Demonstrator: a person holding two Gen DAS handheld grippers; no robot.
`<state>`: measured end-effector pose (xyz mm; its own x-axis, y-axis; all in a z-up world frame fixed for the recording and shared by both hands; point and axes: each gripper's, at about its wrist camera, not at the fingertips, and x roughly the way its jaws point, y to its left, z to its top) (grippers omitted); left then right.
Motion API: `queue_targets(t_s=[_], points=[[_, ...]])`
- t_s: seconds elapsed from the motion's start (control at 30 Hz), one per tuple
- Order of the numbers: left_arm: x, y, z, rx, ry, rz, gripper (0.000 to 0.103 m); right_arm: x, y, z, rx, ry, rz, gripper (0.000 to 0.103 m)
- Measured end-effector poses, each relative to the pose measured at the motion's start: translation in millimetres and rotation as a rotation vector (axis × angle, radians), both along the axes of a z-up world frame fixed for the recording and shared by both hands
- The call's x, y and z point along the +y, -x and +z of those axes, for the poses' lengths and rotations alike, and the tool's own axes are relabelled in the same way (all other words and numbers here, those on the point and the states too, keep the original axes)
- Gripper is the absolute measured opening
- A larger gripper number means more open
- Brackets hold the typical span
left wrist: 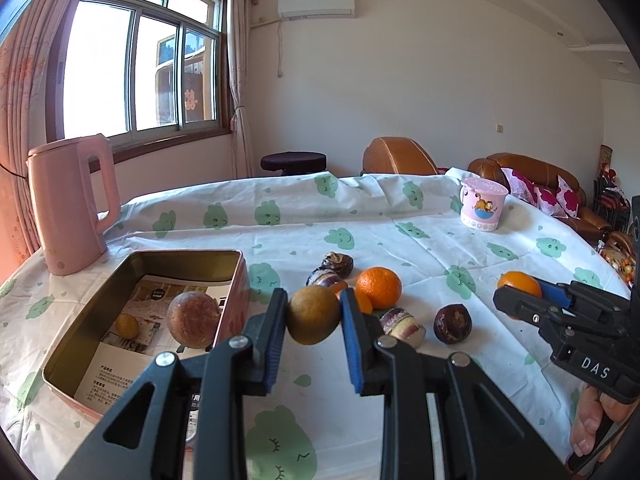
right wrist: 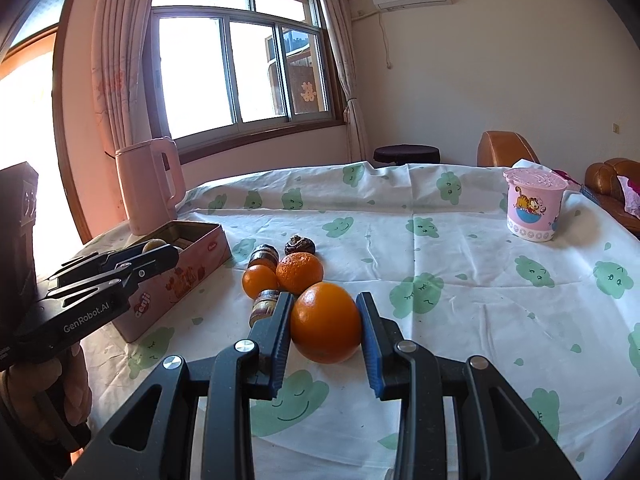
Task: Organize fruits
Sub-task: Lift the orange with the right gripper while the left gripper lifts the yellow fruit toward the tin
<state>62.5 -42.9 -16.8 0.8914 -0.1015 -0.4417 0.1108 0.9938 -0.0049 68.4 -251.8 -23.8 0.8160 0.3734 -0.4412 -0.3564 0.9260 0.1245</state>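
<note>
My left gripper (left wrist: 313,314) is shut on a yellow-brown round fruit (left wrist: 313,314), held just right of the pink tin box (left wrist: 80,320). The tin holds a brown round fruit (left wrist: 193,319) and a small yellow fruit (left wrist: 127,325). My right gripper (right wrist: 325,328) is shut on a large orange (right wrist: 326,328), which also shows in the left wrist view (left wrist: 519,282). On the cloth lie a mandarin (left wrist: 378,287), dark purple fruits (left wrist: 452,323) and striped cane pieces (left wrist: 402,326). The right wrist view shows the mandarin (right wrist: 299,272) and a smaller orange (right wrist: 260,280).
A pink kettle (left wrist: 70,208) stands behind the tin at the table's left. A pink lidded cup (left wrist: 482,208) stands at the far right. The table carries a white cloth with green prints (left wrist: 360,228). Sofas and a stool stand beyond the table.
</note>
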Motion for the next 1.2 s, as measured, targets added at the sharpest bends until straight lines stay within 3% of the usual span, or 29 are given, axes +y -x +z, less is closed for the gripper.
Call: queue_targets(t_s=[1.2], points=[[5.5, 14.1, 7.3, -0.084, 0.008, 0.030, 0.028, -2.6, 22.1, 9.4, -0.136, 0.015, -0.064, 0.034]])
